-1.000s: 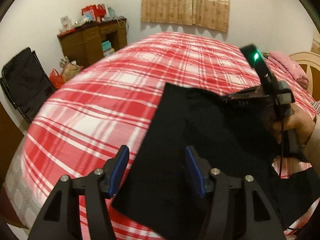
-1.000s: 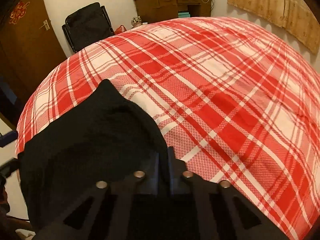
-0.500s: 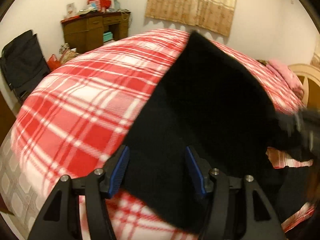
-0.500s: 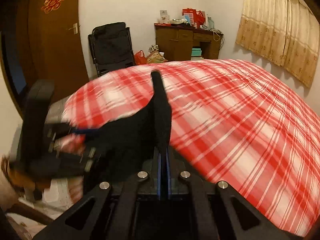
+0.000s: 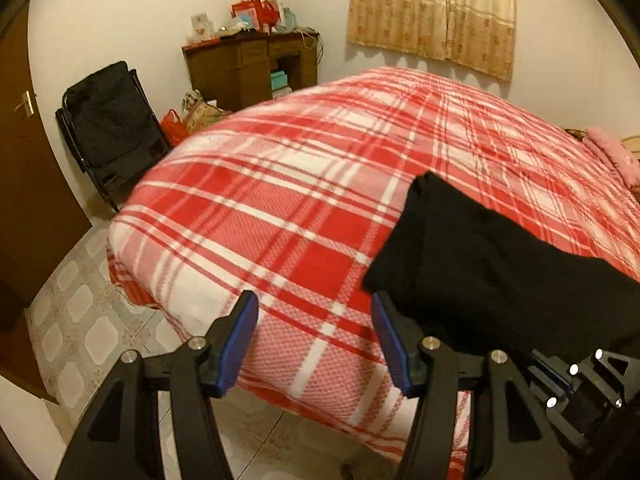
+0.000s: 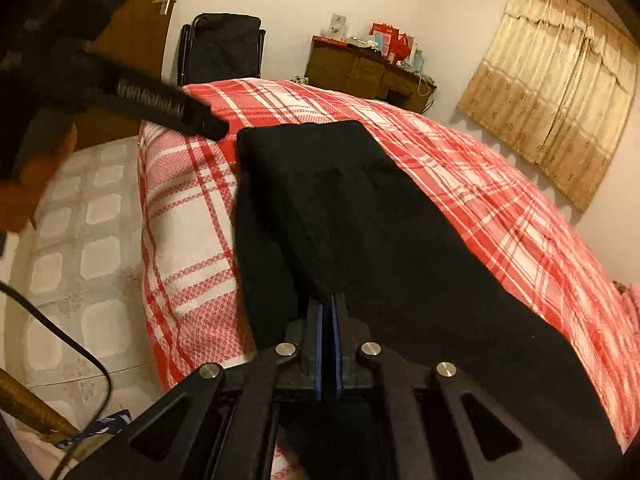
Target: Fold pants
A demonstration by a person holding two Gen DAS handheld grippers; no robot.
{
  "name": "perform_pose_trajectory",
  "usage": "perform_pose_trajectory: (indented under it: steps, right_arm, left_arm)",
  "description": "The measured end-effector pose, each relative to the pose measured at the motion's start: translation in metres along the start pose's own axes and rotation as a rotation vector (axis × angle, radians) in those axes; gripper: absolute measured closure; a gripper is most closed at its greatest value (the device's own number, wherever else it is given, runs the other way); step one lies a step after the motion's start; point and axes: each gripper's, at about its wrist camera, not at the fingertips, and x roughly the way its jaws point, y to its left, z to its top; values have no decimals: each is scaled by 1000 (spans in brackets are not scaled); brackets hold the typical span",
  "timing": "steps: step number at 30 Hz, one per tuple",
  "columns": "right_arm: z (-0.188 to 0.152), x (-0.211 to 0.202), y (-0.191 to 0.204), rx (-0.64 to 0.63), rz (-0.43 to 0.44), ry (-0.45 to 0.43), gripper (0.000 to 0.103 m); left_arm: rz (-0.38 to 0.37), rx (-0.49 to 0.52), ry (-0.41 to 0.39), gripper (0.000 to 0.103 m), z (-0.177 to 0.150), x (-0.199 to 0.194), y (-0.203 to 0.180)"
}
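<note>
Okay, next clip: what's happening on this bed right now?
A person with a handheld gripper in each hand is folding black pants on a bed covered by a red plaid blanket. The right gripper is shut on the pants' near edge, with the fabric lying in a folded strip across the blanket. The left gripper is open and holds nothing, poised over the blanket just left of the pants.

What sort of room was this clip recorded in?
Most likely a home bedroom: a bed under a red-and-white plaid blanket, a cluttered dark wooden desk against the wall, and beige patterned curtains. Black pants lie on the bed.
</note>
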Motion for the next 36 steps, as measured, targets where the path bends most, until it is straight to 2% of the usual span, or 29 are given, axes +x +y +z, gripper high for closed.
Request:
perform_pose_trajectory:
  steps: [3,6,9,10,11,13,14,15,16,18,19,22,26,29,30,32,34,36]
  right_arm:
    - [11,-7,2,-8,9,-36,99]
    - [13,0,9,-34,-5,-37,98]
    - [6,8,-13,137,106,3,97]
    - [3,5,-28,224,183,-4,97]
    - [1,0,-40,287,239,-14,91]
    - [-5,-14,-67,433,357,-49,72]
    - [-10,-25,-83,515,408,-72,47]
    - [-16,-36,-96,577,444,-99,31]
    - [-25,-51,-116,653,474,-138,29]
    - [-39,-75,-143,737,446,-169,29]
    - [-53,-95,-165,786,375,-194,29]
    - [-98,-140,-218,930,168,-232,29]
    - [-192,-193,-294,1252,-6,-251,29]
    - [-234,-210,-319,1378,-69,-256,29]
    - [-243,-211,-325,1408,-81,-250,29]
    - [-258,-207,-334,1471,-74,-229,29]
    - [-270,-202,-340,1517,-26,-230,29]
    - [-271,-198,-345,1515,-17,-216,29]
  left_arm:
    - [-33,-10,-22,42,5,-5,0]
    - [-66,-1,-42,42,9,-10,-6]
    - [-72,48,-83,42,19,-19,-24]
    - [-84,58,-94,42,23,-20,-31]
    - [-98,68,-101,41,25,-20,-36]
    - [-106,81,-106,36,29,-18,-48]
    - [-103,88,-106,35,30,-14,-54]
    - [-100,95,-102,35,30,-11,-58]
    - [-100,106,-89,35,29,-5,-65]
    - [-114,109,-68,35,25,-2,-72]
    - [-143,102,-64,35,22,-4,-74]
    - [-282,73,-60,35,11,-21,-79]
    - [-467,107,-42,35,-10,-42,-102]
    - [-570,155,-15,35,-28,-48,-131]
    - [-579,161,0,35,-32,-47,-138]
    - [-590,165,58,35,-40,-40,-156]
    - [-594,163,91,35,-45,-36,-167]
    - [-536,197,65,35,-49,-39,-178]
